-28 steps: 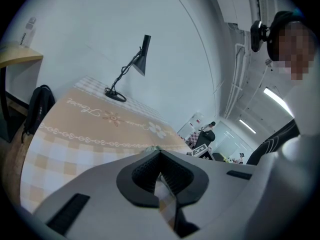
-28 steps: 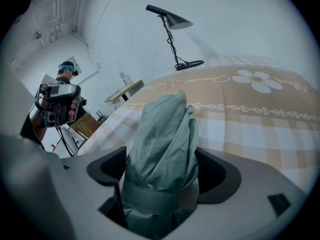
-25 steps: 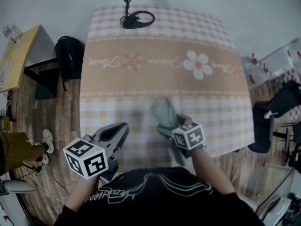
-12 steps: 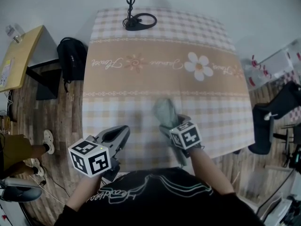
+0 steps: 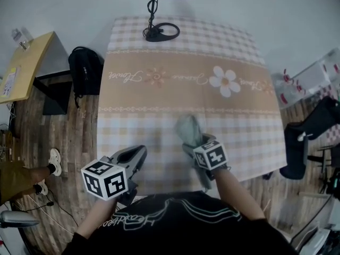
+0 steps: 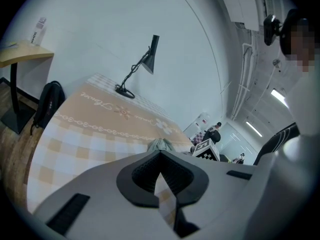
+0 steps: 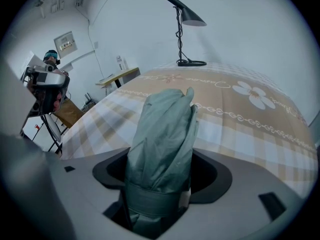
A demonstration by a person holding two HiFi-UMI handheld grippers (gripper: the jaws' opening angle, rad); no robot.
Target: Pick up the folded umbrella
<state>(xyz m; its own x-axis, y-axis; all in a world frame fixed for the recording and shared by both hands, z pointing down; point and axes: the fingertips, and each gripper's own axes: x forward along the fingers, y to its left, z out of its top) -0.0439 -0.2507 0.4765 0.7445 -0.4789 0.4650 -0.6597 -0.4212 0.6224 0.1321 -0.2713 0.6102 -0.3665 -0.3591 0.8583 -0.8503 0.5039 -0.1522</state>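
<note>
The folded umbrella (image 5: 186, 127), grey-green with a strap round it, lies on the checked tablecloth (image 5: 159, 89) near the front edge. My right gripper (image 5: 192, 145) points steeply down over its near end. In the right gripper view the umbrella (image 7: 165, 129) stands between the jaws of the right gripper (image 7: 163, 172), which are closing around its strapped part. My left gripper (image 5: 140, 153) hovers at the table's front left, shut and empty. In the left gripper view the left gripper (image 6: 160, 155) shows only cloth past its tips, with the umbrella (image 6: 159, 145) beyond.
A black desk lamp (image 5: 159, 28) stands at the table's far edge. A black backpack (image 5: 85, 70) and a wooden side table (image 5: 21, 68) sit on the floor to the left. A dark chair (image 5: 313, 129) is to the right. A person's shoe (image 5: 54, 161) is near the left corner.
The left gripper has drifted slightly right and lower in the head view. The right gripper has stayed over the umbrella's near end, and the umbrella has not moved.
</note>
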